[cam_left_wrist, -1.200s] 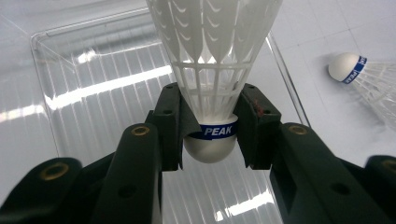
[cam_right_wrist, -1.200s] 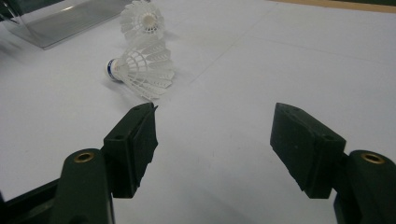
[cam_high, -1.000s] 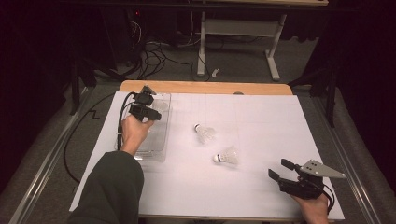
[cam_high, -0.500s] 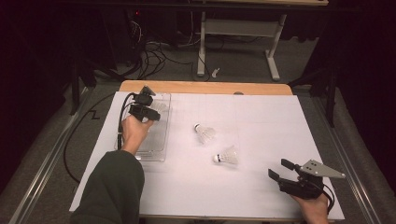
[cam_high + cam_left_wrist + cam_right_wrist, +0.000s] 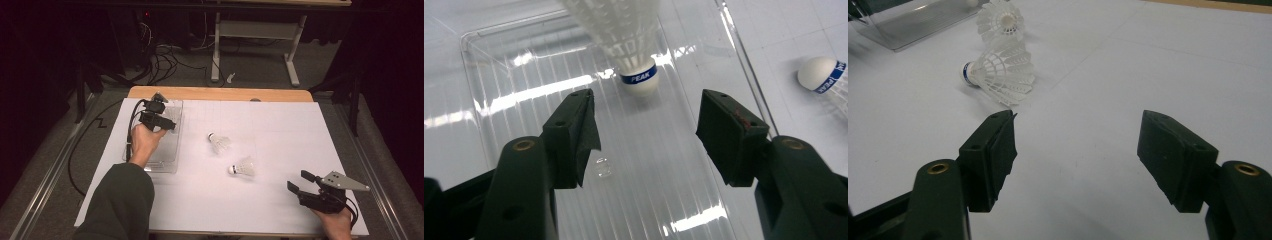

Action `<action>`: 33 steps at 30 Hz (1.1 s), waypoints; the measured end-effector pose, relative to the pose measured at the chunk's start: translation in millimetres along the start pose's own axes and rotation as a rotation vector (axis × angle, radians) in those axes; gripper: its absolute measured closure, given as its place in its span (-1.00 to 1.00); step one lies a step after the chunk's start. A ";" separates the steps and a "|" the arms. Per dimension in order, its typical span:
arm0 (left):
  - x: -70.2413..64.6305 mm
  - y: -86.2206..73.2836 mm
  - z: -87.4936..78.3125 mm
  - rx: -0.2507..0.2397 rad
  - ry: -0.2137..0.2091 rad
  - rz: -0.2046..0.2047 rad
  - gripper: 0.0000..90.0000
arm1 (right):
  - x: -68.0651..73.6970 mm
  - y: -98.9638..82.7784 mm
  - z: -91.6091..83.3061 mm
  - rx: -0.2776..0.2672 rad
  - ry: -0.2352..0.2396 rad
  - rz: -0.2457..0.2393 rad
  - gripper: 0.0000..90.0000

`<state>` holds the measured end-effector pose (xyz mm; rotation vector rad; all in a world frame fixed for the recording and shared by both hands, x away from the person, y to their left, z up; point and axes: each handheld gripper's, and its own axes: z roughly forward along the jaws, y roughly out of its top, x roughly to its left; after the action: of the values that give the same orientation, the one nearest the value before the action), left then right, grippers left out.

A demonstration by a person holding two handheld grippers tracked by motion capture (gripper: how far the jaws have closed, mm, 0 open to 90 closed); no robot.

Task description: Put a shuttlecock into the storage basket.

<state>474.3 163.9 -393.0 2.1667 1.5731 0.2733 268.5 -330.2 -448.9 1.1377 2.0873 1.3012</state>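
The shuttlecock (image 5: 634, 45) lies in the clear tray (image 5: 170, 150) at the bench's far left, just beyond the left tongs (image 5: 646, 132), whose jaws have just been opening and grip nothing. Right tongs (image 5: 299, 182) wait wide open, empty, near right.

A clear, glossy plastic tray (image 5: 549, 100) with a ribbed floor throws back bright streaks of light. In it lies a white shuttlecock (image 5: 629, 40) — a net-like plastic skirt, a smooth matt cap, a shiny blue band. The white paper sheet (image 5: 280, 145) is matt; the light wooden tabletop edge (image 5: 220, 93) is smooth.
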 end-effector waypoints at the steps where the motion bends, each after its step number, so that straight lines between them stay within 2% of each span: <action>1: -0.6 -0.3 -0.6 -0.001 -0.002 0.004 -0.09 | 0.0 0.0 0.0 0.000 0.000 0.000 -0.29; 13: -12.9 -4.7 -11.3 -0.049 -0.012 0.048 -0.14 | 0.0 0.0 -0.3 -0.002 -0.001 0.003 -0.29; 23: -16.2 -13.4 -16.7 -0.088 -0.027 0.051 -0.14 | 0.0 0.1 0.0 -0.001 0.000 0.000 -0.29; 33: -21.2 -20.8 -29.0 -0.140 -0.034 0.082 -0.15 | 0.2 0.2 0.1 -0.001 0.000 0.001 -0.29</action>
<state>437.7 156.1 -374.9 2.1191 1.4051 0.3599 268.5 -329.9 -448.8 1.1383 2.0862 1.3029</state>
